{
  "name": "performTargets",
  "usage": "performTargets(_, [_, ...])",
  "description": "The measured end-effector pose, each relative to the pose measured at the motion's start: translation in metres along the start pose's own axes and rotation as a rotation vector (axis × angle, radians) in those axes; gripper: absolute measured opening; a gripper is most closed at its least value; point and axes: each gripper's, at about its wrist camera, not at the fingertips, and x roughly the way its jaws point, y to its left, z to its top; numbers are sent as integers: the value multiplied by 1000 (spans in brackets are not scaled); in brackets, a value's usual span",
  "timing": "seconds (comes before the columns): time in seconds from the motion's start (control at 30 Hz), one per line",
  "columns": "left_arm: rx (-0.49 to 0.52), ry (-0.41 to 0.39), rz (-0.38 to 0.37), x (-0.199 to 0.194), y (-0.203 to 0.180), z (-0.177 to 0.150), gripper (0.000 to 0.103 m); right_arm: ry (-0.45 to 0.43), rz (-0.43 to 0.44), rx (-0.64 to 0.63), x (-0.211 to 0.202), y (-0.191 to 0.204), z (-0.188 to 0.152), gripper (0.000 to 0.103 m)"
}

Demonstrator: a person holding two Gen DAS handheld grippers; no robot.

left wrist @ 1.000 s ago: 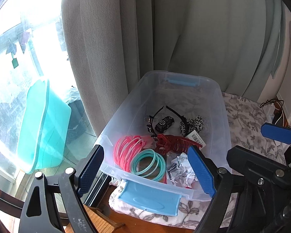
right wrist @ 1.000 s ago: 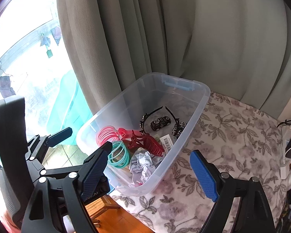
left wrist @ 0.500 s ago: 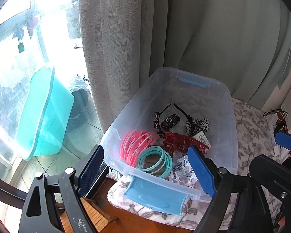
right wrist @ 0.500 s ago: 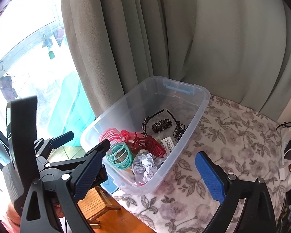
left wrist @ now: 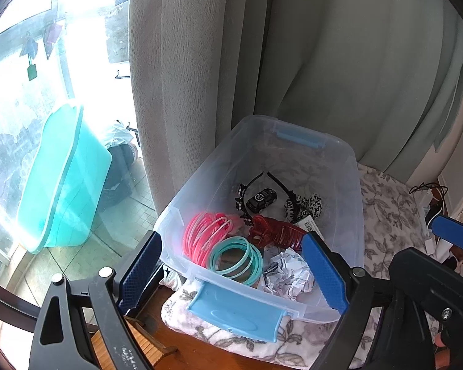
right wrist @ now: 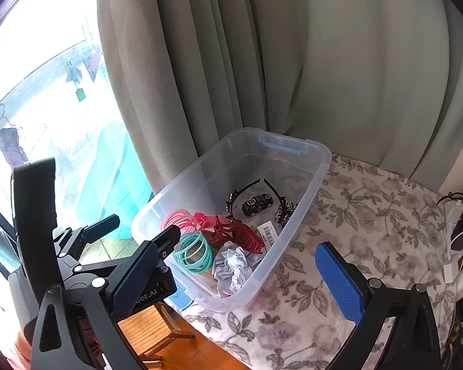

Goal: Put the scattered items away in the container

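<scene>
A clear plastic bin (left wrist: 358,191) (right wrist: 316,169) with blue latches stands on a floral cloth. Inside lie pink bangles (left wrist: 200,236) (right wrist: 177,219), teal bangles (left wrist: 236,259) (right wrist: 193,251), a red hair claw (left wrist: 277,232) (right wrist: 237,236), a black toy car (left wrist: 261,199) (right wrist: 257,204), a black headband with a spotted bow (left wrist: 302,205), and crumpled paper (left wrist: 288,274) (right wrist: 233,266). My left gripper (left wrist: 231,273) is open and empty in front of the bin's near end. My right gripper (right wrist: 237,283) is open and empty, over the bin's near right corner.
Grey curtains (left wrist: 324,61) hang right behind the bin. The floral cloth (right wrist: 379,222) stretches to the right, with cables and a charger (right wrist: 456,225) at its far edge. A wooden stool (right wrist: 148,330) stands below. A turquoise tub (left wrist: 61,178) sits beyond the window glass.
Both grippers have drawn back and risen a little from the bin, so it looks smaller and farther. Both stay open and empty. The items in the bin have not moved.
</scene>
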Motion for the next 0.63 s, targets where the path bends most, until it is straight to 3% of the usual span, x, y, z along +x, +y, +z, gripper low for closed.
performTargets(0.63, [-14,16,-1,3,2,0,93,5,-13,-4,0,4,-1,103])
